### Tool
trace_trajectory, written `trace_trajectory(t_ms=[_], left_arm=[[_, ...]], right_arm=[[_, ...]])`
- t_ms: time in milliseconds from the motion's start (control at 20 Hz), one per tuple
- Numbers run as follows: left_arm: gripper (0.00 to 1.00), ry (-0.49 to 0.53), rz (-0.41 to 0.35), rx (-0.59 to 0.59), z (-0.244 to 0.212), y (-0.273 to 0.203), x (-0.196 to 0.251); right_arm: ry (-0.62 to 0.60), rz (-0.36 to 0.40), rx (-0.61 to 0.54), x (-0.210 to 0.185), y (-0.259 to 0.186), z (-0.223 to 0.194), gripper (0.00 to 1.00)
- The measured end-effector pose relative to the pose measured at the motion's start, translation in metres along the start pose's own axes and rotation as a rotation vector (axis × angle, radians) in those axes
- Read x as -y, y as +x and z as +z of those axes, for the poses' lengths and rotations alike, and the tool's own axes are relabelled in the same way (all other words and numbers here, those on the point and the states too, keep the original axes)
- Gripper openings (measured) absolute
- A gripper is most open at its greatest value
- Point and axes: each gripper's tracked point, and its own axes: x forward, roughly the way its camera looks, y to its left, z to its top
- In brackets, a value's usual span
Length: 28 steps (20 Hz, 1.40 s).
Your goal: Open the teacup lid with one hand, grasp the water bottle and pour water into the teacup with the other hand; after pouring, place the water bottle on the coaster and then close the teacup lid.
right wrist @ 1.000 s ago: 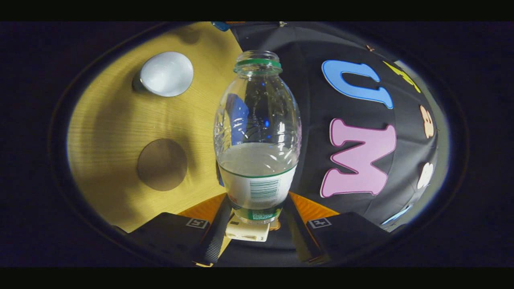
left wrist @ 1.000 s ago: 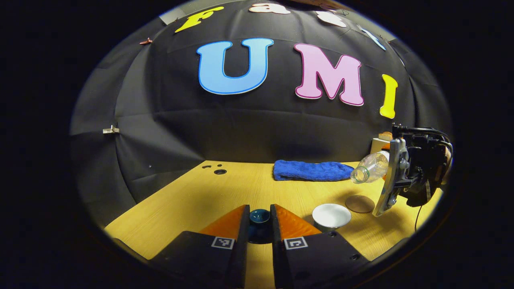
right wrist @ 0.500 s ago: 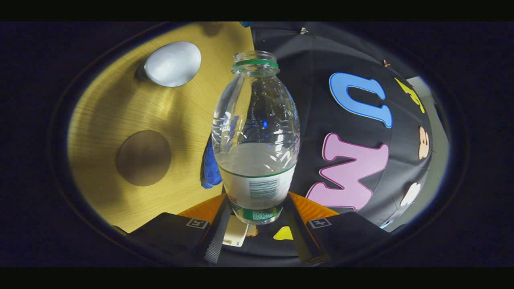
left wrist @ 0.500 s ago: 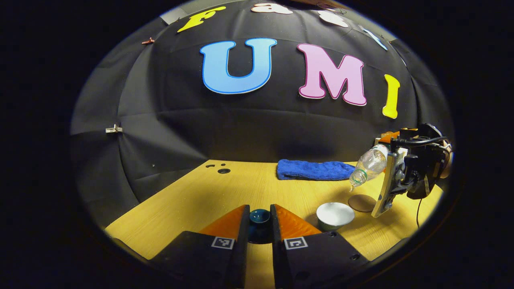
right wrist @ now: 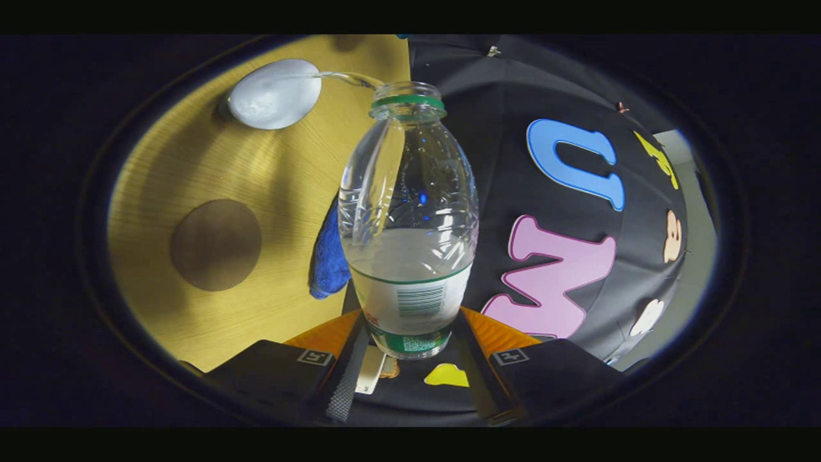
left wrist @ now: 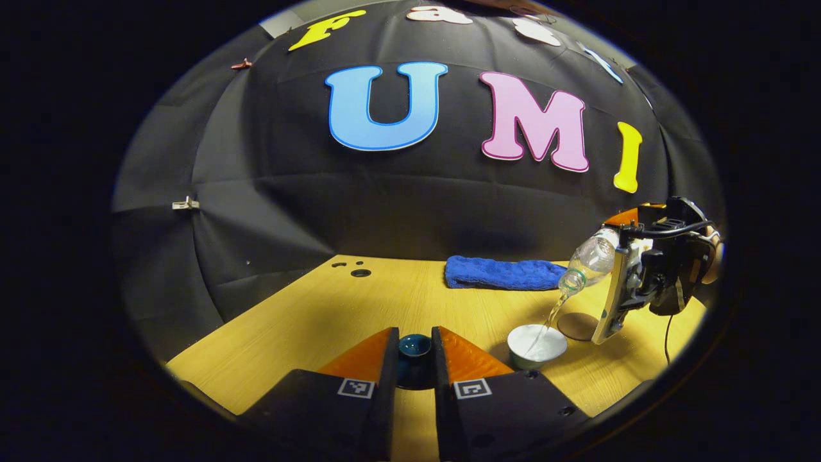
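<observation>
- Pouring is the step in hand, judged from the stream; in the left gripper view the right gripper (left wrist: 625, 282) holds the water bottle (left wrist: 587, 262) tilted, mouth down toward the teacup (left wrist: 537, 343), and a thin stream of water (left wrist: 549, 319) falls from the mouth into the cup; the coaster (left wrist: 577, 326) lies just beside the cup, on the bottle's side, and the blue towel (left wrist: 503, 273) lies farther back on the table (left wrist: 308, 321).
- In the same view the left gripper (left wrist: 415, 359) has both fingers pressed on the teacup lid (left wrist: 415, 346), held well apart from the cup, off to the cup's left.
- In the right gripper view the right gripper (right wrist: 410, 359) is clamped on the bottle's lower body; the bottle's long axis runs straight out along the fingers, so the mouth leads; the cup (right wrist: 274, 94) sits beyond the mouth and to its left, the stream arcing across; the coaster (right wrist: 215, 244) lies nearer the jaws than the cup, so the right hand is the closer one for setting the bottle down.
</observation>
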Motion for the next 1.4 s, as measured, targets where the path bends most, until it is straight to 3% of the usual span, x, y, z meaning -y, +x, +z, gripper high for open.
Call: trace_trajectory(t_ms=[150,300,600,650,700,750,1000,1300,1350,1400], left_arm=[[0.31,-0.002,0.001,0.000,0.000,0.000,-0.001],[0.27,-0.004,0.002,0.001,0.000,0.001,-0.001],[0.30,-0.013,0.006,-0.001,-0.001,0.000,-0.002],[0.27,-0.012,0.008,-0.001,-0.002,0.000,-0.003],[0.31,-0.012,0.011,-0.001,0.000,0.000,-0.004],[0.27,-0.012,0.013,0.002,0.000,0.000,-0.004],[0.30,-0.013,0.014,0.005,0.000,0.000,-0.003],[0.27,-0.011,0.015,-0.003,-0.005,-0.004,-0.005],[0.31,-0.011,0.013,-0.004,-0.005,-0.005,-0.005],[0.27,-0.009,0.012,-0.003,-0.004,-0.005,-0.005]], right_arm=[[-0.021,-0.014,0.006,0.003,0.000,0.000,0.74],[-0.038,-0.024,0.013,0.003,0.002,0.001,0.74],[-0.108,-0.051,0.059,-0.001,0.008,0.007,0.74],[-0.115,-0.053,0.067,-0.005,0.006,0.008,0.74],[-0.121,-0.056,0.074,-0.007,0.005,0.009,0.74],[-0.128,-0.055,0.079,-0.008,0.007,0.010,0.74],[-0.163,-0.078,0.099,-0.014,0.012,0.016,0.74],[-0.219,-0.143,0.136,-0.002,0.014,0.024,0.74],[-0.225,-0.152,0.140,-0.001,0.014,0.026,0.75],[-0.232,-0.161,0.143,0.000,0.014,0.028,0.74]])
